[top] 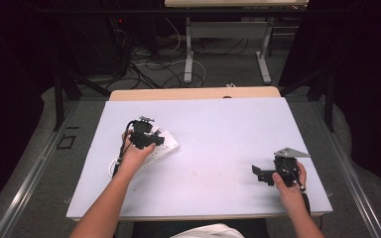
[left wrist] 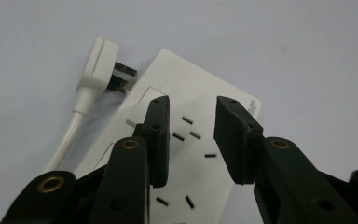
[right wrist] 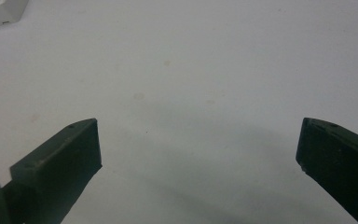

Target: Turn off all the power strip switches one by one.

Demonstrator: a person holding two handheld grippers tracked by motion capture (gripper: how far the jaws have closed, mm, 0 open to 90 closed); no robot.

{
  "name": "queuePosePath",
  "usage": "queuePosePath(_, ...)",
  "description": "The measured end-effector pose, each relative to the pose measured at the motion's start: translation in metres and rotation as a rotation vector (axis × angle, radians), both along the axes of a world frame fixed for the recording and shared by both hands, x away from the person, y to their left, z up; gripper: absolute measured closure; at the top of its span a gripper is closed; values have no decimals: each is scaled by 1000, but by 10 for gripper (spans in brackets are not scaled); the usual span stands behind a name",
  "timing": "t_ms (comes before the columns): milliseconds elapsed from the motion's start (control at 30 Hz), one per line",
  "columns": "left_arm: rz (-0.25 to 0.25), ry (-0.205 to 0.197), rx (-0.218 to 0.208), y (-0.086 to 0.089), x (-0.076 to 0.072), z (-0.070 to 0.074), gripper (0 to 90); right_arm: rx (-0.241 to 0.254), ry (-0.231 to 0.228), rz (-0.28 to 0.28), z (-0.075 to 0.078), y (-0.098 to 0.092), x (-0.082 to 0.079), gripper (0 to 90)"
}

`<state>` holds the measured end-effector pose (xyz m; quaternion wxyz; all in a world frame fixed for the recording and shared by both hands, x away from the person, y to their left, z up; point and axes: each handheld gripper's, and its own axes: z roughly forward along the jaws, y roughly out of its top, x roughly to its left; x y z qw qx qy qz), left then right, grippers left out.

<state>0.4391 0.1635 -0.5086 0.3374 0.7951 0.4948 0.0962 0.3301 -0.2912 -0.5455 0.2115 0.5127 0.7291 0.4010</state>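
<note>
A white power strip (left wrist: 200, 93) lies flat on the pale table cover, with several socket slots showing on its top. A white plug (left wrist: 100, 65) with a white cable (left wrist: 70, 135) lies at the strip's far left corner; its metal prongs are bare and point at the strip's edge. My left gripper (left wrist: 193, 105) hovers over the strip's sockets, its jaws partly apart with nothing between them. In the high view the left gripper (top: 144, 136) sits over the strip (top: 167, 146) at the left of the table. My right gripper (top: 260, 173) rests near the right front, and its jaws (right wrist: 198, 135) stand wide open over bare cover.
The pale cover (top: 218, 134) spreads over a wooden table. A corner of the strip (right wrist: 0, 11) shows at the top left of the right gripper view. Table legs and loose cables (top: 178, 69) lie on the floor beyond the far edge.
</note>
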Motion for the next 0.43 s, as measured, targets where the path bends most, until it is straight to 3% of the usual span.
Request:
queuePosePath(100,-6,-72,-3,12,-10,2,536,2,4,-3,0,0,0,0)
queuePosePath(200,2,-74,-55,22,-18,3,472,4,7,-3,0,1,0,0)
queuePosePath(233,8,-105,-59,24,-20,3,442,-5,-6,-5,-1,1,0,0)
queuePosePath(333,5,-145,-68,31,-29,4,367,-4,0,-4,0,2,0,0)
queuePosePath(433,-21,-191,-77,40,-39,7,349,-3,1,-3,0,1,0,0)
